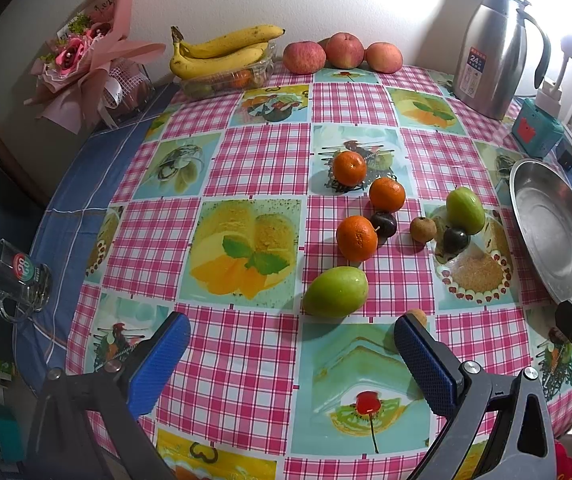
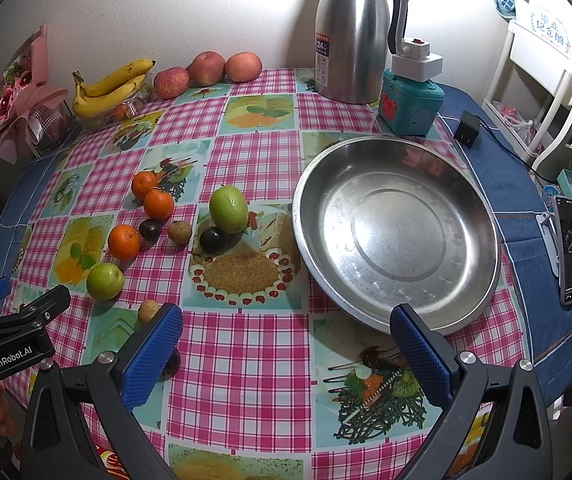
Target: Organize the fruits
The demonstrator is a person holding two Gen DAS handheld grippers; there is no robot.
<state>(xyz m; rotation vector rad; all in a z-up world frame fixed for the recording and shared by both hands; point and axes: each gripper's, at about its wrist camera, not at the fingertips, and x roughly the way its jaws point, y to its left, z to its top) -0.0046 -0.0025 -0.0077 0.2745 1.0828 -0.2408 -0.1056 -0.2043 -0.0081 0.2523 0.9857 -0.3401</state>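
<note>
Both tongs (image 1: 291, 356) (image 2: 286, 350) gape; three oranges (image 1: 356, 238), two green fruits (image 1: 335, 291).

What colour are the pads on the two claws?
Blue textured pads on black frames, clearest in the right wrist view.

Loose fruits (image 2: 158, 205) left of the pan (image 2: 395, 308); bananas (image 2: 110, 88) behind

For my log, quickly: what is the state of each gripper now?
Left gripper: open, holding nothing.
Right gripper: open, holding nothing.
</note>
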